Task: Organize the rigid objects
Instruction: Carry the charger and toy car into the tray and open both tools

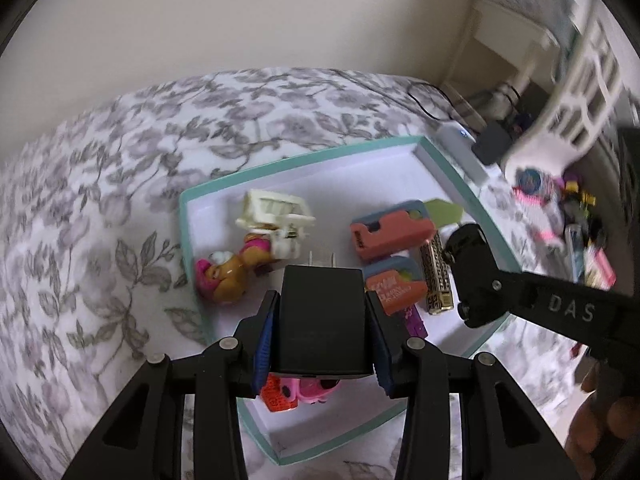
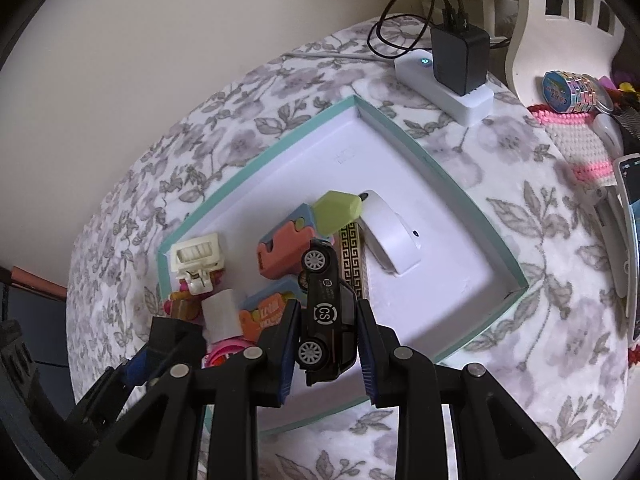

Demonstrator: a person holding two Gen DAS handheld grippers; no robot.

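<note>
Both grippers are loaded and held above the teal-rimmed box (image 2: pixel 420 152).

- Left gripper (image 1: pixel 322 336): jaws closed onto a black plug adapter (image 1: pixel 322 320), prongs pointing far, over the near-left part of the box.
- Right gripper (image 2: pixel 326 344): jaws closed onto a black toy car (image 2: pixel 326 312), held on its side with two wheels showing, above the middle of the box.

Progress is judged as well along: most rigid items are already laid inside the box, and two more are about to be placed. A cluttered pile (image 1: pixel 576 216) is left on the floral cover (image 1: pixel 100 200) to the right, beside a white basket (image 1: pixel 580 92); its contents are too blurred to count.

Count in the box:
- 1 cream toy cart (image 2: pixel 196 256), far left
- 1 pup figure (image 1: pixel 228 268), just near of the cart
- 2 salmon-and-blue cases (image 1: pixel 390 236), centre
- 1 green block (image 2: pixel 338 212)
- 1 gold-patterned tube (image 1: pixel 438 276)
- 1 white rounded device (image 2: pixel 390 236), right of the tube
- 1 pink toy (image 1: pixel 312 390), near edge, partly hidden

Outside the box, 1 black charger (image 2: pixel 460 56) is seen plugged into a white strip at the far right.
</note>
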